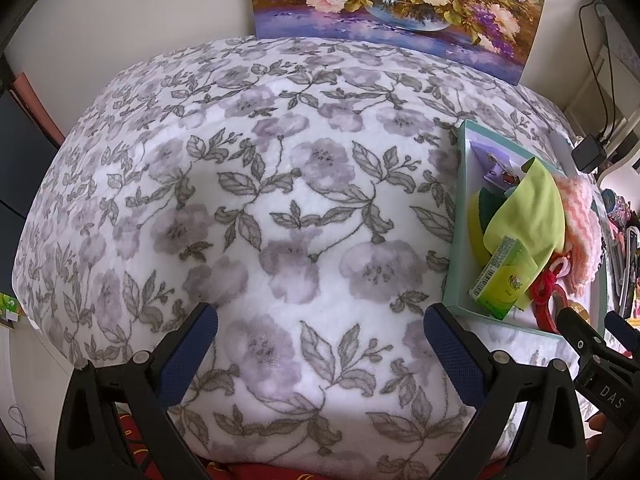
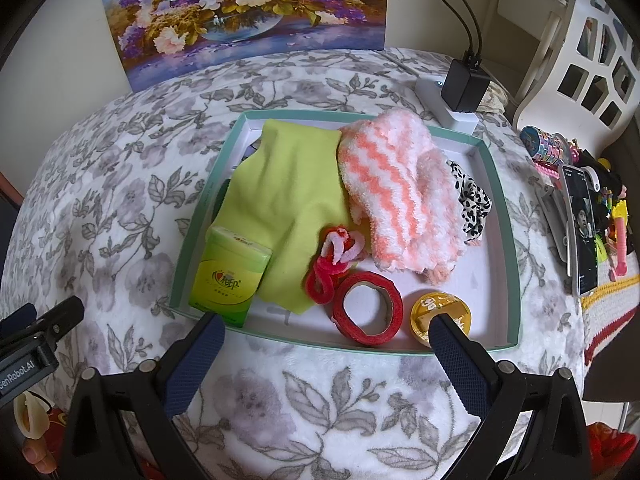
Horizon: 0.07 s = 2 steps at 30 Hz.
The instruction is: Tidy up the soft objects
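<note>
A shallow teal-rimmed box (image 2: 500,216) sits on a floral blanket (image 2: 120,200). In it lie a lime green cloth (image 2: 292,196), a fluffy pink-and-white striped sock (image 2: 396,196), a black-and-white spotted fabric piece (image 2: 474,200), a green tissue pack (image 2: 228,272), red pipe-cleaner rings (image 2: 336,256), a red tape roll (image 2: 368,308) and a gold round tin (image 2: 440,312). My right gripper (image 2: 326,340) is open and empty at the box's near rim. My left gripper (image 1: 320,328) is open and empty over bare blanket (image 1: 260,200), left of the box (image 1: 460,216).
A flower painting (image 2: 248,12) leans on the wall behind. A black charger on a white power strip (image 2: 464,84) sits behind the box. A phone (image 2: 582,228), toys and a white chair (image 2: 580,60) are at the right.
</note>
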### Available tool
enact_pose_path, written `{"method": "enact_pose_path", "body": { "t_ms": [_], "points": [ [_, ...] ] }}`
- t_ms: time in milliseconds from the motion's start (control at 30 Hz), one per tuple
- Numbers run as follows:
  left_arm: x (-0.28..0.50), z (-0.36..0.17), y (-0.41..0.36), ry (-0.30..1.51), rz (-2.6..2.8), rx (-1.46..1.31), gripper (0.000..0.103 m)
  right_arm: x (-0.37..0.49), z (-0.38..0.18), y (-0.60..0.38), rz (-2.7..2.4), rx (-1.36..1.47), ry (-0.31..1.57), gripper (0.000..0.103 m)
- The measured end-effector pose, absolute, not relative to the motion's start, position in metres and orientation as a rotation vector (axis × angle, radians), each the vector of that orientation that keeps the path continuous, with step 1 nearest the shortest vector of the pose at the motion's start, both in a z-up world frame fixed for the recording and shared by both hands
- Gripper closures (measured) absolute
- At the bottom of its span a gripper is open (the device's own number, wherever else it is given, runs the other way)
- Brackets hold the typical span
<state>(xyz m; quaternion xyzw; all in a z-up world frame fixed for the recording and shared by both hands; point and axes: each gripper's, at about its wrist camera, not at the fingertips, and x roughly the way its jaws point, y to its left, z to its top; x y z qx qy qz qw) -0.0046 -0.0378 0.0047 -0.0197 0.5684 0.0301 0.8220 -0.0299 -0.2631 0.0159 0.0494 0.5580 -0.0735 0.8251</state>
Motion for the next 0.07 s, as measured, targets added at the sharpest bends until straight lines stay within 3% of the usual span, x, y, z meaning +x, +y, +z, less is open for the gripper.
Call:
{"method": "enact_pose_path", "body": {
  "t_ms": [67],
  "points": [
    [-0.0048,0.0047,-0.0377,1.210,0.064,-0.045,0.001,-0.0300,0.0159,-0.2631,-0.156,0.105,1.186,0.000]
  ]
}}
